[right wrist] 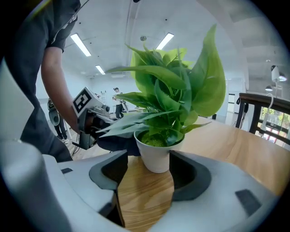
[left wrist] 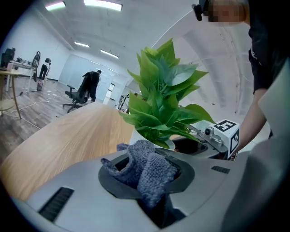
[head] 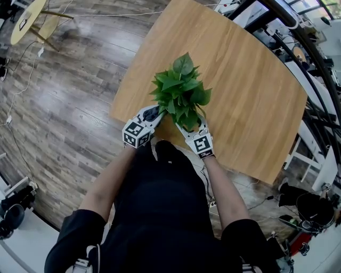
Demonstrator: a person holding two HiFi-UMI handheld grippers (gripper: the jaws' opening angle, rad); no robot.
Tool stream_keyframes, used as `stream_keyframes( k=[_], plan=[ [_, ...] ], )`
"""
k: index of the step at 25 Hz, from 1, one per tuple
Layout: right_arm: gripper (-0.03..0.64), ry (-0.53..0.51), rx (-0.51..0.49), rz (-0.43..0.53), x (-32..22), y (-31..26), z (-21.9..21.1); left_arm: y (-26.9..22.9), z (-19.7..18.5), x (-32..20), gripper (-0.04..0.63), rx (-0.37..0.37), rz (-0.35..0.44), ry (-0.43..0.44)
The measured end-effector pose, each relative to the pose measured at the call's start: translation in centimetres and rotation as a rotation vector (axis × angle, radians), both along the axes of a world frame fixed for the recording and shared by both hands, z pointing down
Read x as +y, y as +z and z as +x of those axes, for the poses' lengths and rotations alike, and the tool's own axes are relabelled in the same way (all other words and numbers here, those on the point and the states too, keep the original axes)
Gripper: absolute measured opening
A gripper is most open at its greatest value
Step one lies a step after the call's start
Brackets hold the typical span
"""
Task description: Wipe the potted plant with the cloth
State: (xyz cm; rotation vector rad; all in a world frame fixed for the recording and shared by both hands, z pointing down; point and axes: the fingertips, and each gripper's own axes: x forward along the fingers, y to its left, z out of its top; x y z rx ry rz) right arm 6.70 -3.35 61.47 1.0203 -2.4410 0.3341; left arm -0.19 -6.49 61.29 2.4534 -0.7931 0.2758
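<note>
Upright, white pot [right wrist: 156, 156] — leafy plant [right wrist: 168, 102] inside.

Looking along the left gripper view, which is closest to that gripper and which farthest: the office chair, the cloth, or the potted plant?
1. Cloth, held in the left gripper.
2. Potted plant, just beyond, centre.
3. Office chair, far back, left.

Bright ceiling strip lights [left wrist: 103, 5]; soft shadows; strong fisheye edge distortion, dark corners.
</note>
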Motion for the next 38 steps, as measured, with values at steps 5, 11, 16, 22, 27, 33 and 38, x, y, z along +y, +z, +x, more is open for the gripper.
stream_keyframes(
  k=[5,11,16,22,27,33,38],
  plan=[
    [0.272,0.077,0.032,0.002,-1.4,0.5,1.8,0.3,-1.1,-1.1,0.114,-0.017,0.000,-0.039],
    [0.272,-0.054,0.050,0.055,-2.6,-0.4,0.6,0.0,-0.6,-1.4,0.114,-0.001,-0.003,-0.034],
    [0.272,-0.009,0.050,0.046,-2.8,0.1,0.6,-0.1,-0.2,-1.2,0.114,0.008,-0.004,-0.035],
    [0.272,0.023,0.038,0.042,-2.8,0.2,0.4,-0.3,0.3,0.3,0.114,0.023,-0.001,0.010],
    [0.270,0.015,0.052,0.043,-2.8,0.3,0.3,-0.8,0.6,1.0,0.114,0.045,-0.019,0.006],
    [0.272,-0.043,0.054,0.036,-1.4,0.4,-0.9,-0.3,-0.4,0.1,0.114,0.041,-0.024,-0.007],
    [0.270,0.017,0.038,0.021,-0.4,0.4,0.2,-0.1,-1.4,-0.7,0.114,0.043,-0.040,-0.042]
  ],
)
